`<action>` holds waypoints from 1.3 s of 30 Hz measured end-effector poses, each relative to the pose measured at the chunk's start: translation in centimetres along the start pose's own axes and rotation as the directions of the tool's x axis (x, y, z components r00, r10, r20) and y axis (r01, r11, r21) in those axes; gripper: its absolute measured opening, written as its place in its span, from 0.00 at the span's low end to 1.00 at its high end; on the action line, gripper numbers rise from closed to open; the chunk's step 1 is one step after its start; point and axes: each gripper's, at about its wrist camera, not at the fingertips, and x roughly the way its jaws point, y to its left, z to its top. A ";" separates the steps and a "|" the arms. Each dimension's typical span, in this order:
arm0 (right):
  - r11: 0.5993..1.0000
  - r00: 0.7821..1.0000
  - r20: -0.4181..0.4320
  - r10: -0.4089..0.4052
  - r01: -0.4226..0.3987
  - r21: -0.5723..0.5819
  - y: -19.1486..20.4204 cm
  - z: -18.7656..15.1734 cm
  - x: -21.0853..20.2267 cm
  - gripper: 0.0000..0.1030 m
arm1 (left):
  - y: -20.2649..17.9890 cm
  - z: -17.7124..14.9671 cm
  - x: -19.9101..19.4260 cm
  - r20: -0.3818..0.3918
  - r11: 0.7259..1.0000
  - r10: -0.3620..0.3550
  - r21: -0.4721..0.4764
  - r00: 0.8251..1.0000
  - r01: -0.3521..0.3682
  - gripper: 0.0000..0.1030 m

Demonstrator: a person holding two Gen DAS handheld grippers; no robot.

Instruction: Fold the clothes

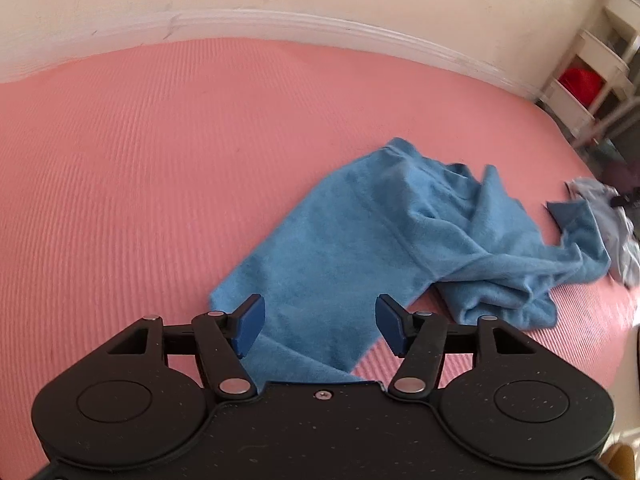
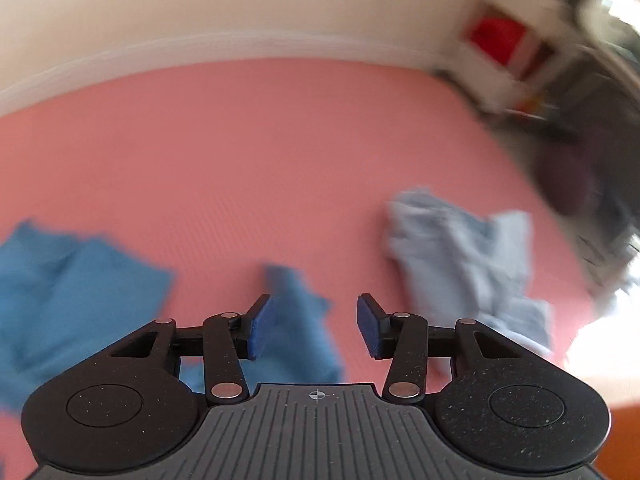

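Note:
A blue garment lies crumpled on the pink mat, flat at its near end and bunched at the right. My left gripper is open and empty, just above the garment's near edge. In the blurred right wrist view, the blue garment lies at the left, with a part of it between my fingers. My right gripper is open and holds nothing. A pale grey-blue garment lies crumpled to its right; it also shows at the right edge of the left wrist view.
A cream wall with a white skirting board runs along the mat's far edge. A white shelf unit with a red item stands at the back right. A dark object lies beyond the mat's right edge.

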 end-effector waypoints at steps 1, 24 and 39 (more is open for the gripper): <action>0.998 0.998 -0.009 0.061 -0.061 -0.026 0.6 -0.1 -0.2 0.45 | -0.6 0.2 -0.2 0.003 1.000 -0.003 0.031 1.000 0.003 0.61; 0.743 0.841 0.161 0.516 -0.533 0.404 -5.4 -2.7 10.1 0.52 | -22.2 3.0 5.5 -0.096 0.865 -0.123 0.477 0.988 0.154 0.76; 0.786 0.845 0.222 0.486 -0.534 0.313 -11.4 -4.1 6.1 0.60 | -30.5 1.7 12.3 -0.148 0.785 -0.114 0.592 0.982 0.180 0.21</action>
